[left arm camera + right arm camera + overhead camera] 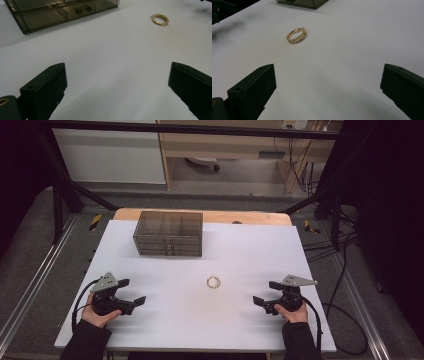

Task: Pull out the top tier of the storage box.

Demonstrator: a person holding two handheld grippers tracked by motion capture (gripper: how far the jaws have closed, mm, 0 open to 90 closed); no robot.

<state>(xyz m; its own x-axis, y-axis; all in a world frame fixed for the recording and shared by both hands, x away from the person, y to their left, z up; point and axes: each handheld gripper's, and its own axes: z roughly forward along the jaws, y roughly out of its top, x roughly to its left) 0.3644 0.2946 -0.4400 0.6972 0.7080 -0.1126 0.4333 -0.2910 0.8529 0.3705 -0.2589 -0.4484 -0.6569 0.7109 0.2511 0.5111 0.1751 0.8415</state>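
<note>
Right now you are holding the left gripper (134, 291) low over the near left of the white table (240, 320), its fingers spread wide with nothing between them. You are holding the right gripper (265, 293) near the right edge, fingers equally wide and empty. Between the two, well apart from both, a gold bracelet (214, 282) is lying flat on the table. Farther back, a smoky clear drawer box (169, 233) is sitting closed.
</note>
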